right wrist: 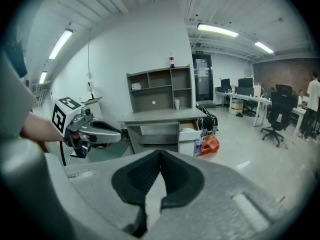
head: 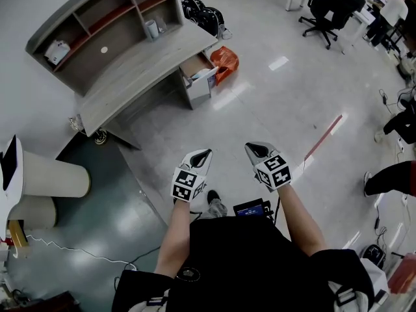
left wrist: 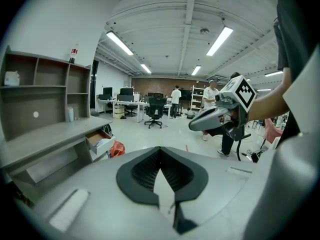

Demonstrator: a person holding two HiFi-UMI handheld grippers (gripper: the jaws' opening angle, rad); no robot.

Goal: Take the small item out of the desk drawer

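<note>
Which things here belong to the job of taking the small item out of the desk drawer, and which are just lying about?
Belong to the job:
desk
drawer, standing open
left gripper, shut and empty
right gripper, shut and empty

Just lying about:
orange bag on the floor
black bags
office chair
white cup

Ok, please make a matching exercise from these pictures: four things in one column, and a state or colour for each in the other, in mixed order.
Things:
1. drawer
2. bag
3. left gripper
4. chair

States:
a. orange, on the floor
b. shut and empty
c. pulled open
d. black, by the far desks

Pairs: 1-c, 2-a, 3-b, 4-d
</note>
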